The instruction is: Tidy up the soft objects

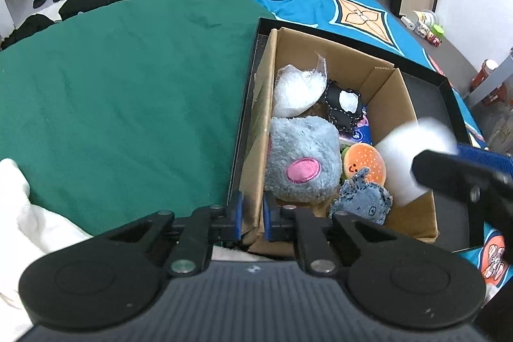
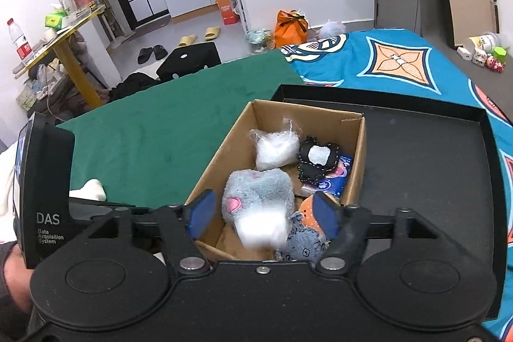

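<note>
**White roll dropping into the box while the left gripper pins the wall**

The right gripper (image 2: 261, 213) stands spread wide above the cardboard box (image 2: 218, 156), its blue pads well apart and touching nothing. Between and below them a blurred white roll (image 2: 262, 228) hangs over the box's near end; in the left wrist view the same roll (image 1: 413, 159) sits at the box's right wall beside the right gripper's black finger. The blur suggests it is loose and falling, so the step in hand looks like the release of one more soft item.

The left gripper (image 1: 253, 213) is pressed together on the box's near-left wall, holding it steady. It points forward and down along that wall.

Already inside lie a grey plush toy (image 1: 301, 162), a burger-shaped toy (image 1: 364, 164), a denim piece (image 1: 362, 201), a clear bag of white filling (image 1: 296, 93), a black studded pouch (image 1: 344, 103) and a blue packet (image 1: 360, 130). The box stands in a black tray (image 2: 426, 169) on the green cloth (image 1: 128, 85).

Next, the right gripper would likely need to lift clear and seek whatever remains; no further loose item is clearly visible.
</note>
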`<state>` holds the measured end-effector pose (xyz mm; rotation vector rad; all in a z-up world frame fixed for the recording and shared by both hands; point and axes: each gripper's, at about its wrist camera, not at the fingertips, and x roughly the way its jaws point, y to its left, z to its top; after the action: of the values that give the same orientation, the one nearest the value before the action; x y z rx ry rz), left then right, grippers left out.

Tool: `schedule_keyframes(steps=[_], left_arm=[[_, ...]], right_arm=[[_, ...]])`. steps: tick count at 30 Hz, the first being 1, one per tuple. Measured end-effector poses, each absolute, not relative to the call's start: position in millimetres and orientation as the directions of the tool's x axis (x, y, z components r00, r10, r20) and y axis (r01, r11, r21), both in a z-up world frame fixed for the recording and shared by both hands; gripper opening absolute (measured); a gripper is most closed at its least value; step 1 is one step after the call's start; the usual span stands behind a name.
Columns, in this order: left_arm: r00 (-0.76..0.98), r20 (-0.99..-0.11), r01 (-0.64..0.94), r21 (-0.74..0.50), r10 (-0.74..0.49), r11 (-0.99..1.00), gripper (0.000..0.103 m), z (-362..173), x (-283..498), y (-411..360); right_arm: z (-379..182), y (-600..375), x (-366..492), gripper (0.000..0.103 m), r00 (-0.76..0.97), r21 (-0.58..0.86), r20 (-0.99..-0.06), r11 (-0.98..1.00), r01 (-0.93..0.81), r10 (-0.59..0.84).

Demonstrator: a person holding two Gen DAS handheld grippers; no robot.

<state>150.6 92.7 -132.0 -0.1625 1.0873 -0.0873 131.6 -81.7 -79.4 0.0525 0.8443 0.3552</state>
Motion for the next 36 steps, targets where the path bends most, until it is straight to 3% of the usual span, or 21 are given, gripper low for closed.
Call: schedule_keyframes(steps=[7, 23, 26, 36], left_arm=[[0.469, -0.866, -0.013, -0.205, -0.175, 0.979, 0.012, -130, 149, 98], [0.495, -0.861, 0.059, -0.1, -0.116, 0.993, 0.016, -119, 141, 85], [0.497, -0.863, 0.043, -0.076, -0.087, 0.996, 0.022, -114, 138, 83], [0.498, -0.867, -0.022, -0.01, 0.002, 1.0, 0.057, -92, 132, 78]], right_arm=[[-77, -100, 124, 0.068, 0.638, 0.189, -0.718, 0.96, -0.205, 0.277], [-88, -153, 99, 0.068, 0.659, 0.242, -0.717, 0.968, -0.07, 0.227], [-83, -158, 100, 0.069, 0.658, 0.233, -0.717, 0.969, -0.084, 0.23], [-74, -188, 100, 0.086, 0.68, 0.269, -0.689, 0.96, -0.083, 0.252]])
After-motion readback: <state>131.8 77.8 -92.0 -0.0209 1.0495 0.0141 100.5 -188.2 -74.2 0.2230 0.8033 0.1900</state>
